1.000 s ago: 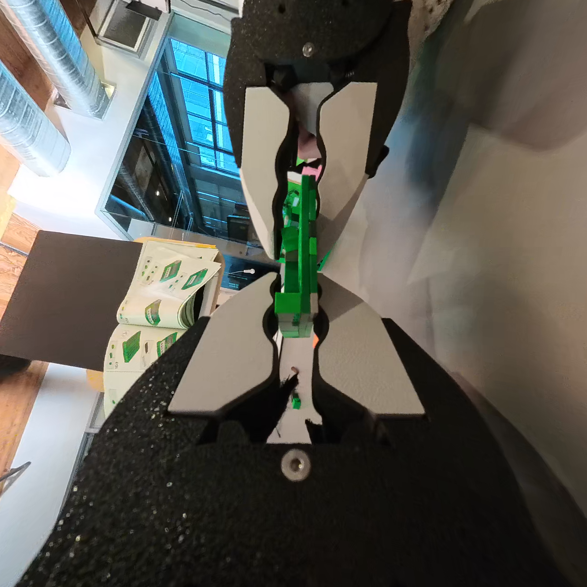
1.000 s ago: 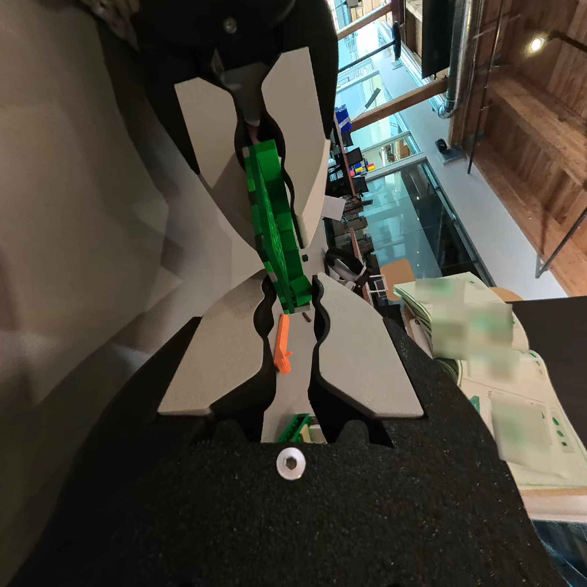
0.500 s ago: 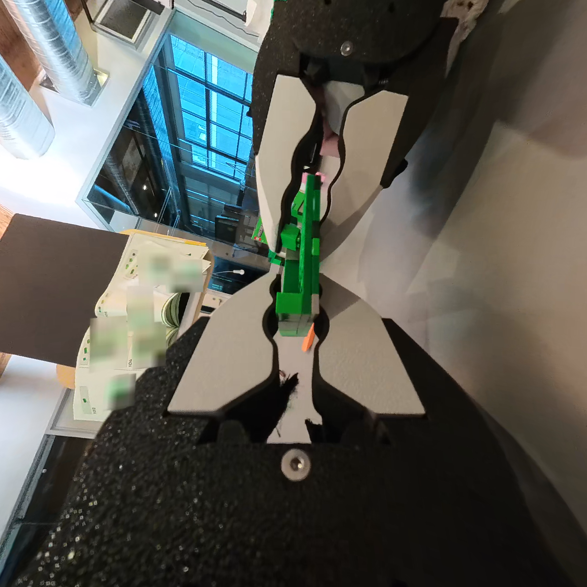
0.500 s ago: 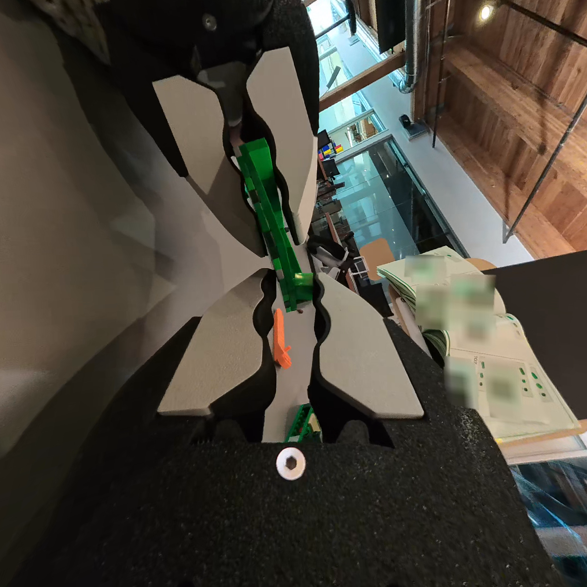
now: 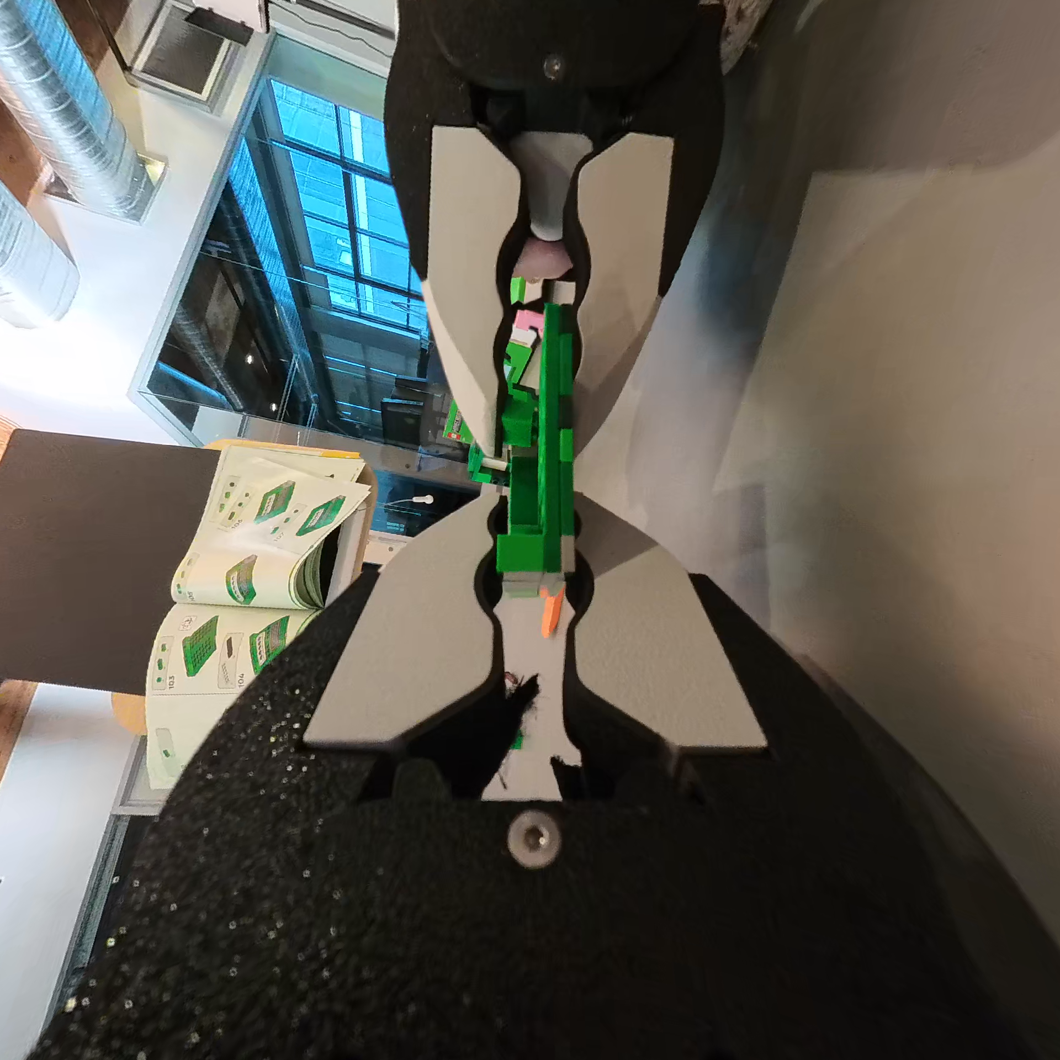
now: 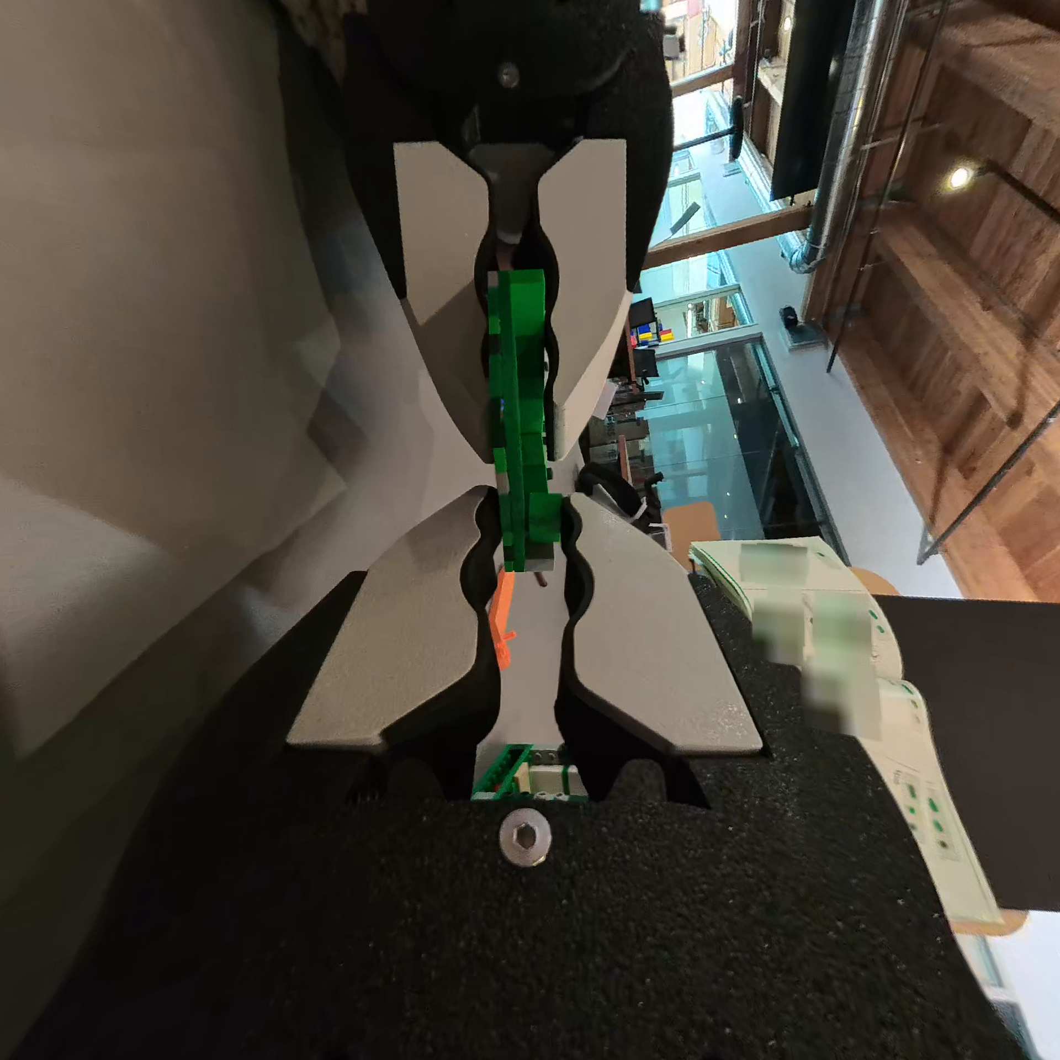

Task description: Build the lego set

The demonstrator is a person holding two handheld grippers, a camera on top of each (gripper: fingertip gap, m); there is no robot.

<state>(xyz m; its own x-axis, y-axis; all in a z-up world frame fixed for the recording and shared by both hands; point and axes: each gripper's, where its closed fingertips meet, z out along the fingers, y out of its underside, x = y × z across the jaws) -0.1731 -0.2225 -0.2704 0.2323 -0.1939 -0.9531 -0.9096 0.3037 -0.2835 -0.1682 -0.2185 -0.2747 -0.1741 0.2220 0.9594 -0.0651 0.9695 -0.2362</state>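
A flat green lego assembly (image 5: 545, 459) is seen edge-on, held between my two grippers, which face each other tip to tip. My left gripper (image 5: 536, 516) is shut on its near end. My right gripper (image 5: 533, 441) faces it from above in this view and is shut on the far end. In the right wrist view the same assembly (image 6: 519, 401) runs from my right gripper (image 6: 526, 505) up into the left gripper (image 6: 525, 453). A pink and white piece (image 5: 530, 324) sits near its far end.
An orange lego tool (image 5: 552, 614) lies on the grey table (image 5: 860, 516) behind the assembly; it also shows in the right wrist view (image 6: 503, 619). An open instruction booklet (image 5: 258, 545) rests on a black mat (image 5: 86, 545). A small green and white build (image 6: 527, 774) shows between my right fingers. The tips of both grippers are at nearly the same place.
Both grippers have kept their hold. They have swung into line with each other, so the green assembly now runs straight up the middle of both views.
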